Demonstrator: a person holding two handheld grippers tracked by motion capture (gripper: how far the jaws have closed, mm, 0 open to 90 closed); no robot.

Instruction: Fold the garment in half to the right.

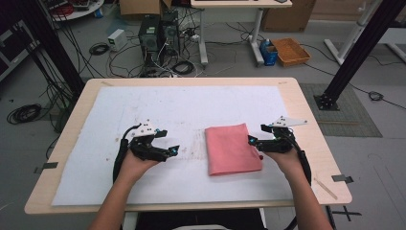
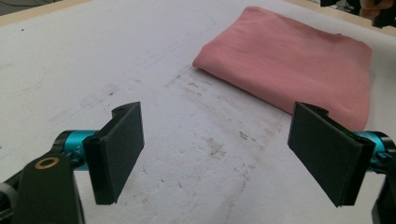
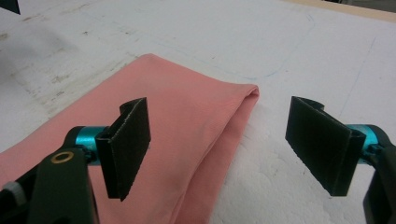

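While the folded pink cloth (image 1: 233, 149) lies flat on the white sheet (image 1: 143, 105) toward the desk's (image 1: 306, 110) right edge, we hold both tongs wide open: left tongs (image 1: 167, 143) well apart from it, right tongs (image 1: 253, 140) at its right border. We read no writing.

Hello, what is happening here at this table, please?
A person sits at a table covered by a white sheet, holding a hand-held gripper in each hand. A folded pink cloth lies flat on the sheet. The right hand-held gripper is open at the cloth's right edge, one jaw over the cloth and one over the bare sheet, not gripping it. The left hand-held gripper is open too, over the stained sheet, apart from the cloth and aimed at it.
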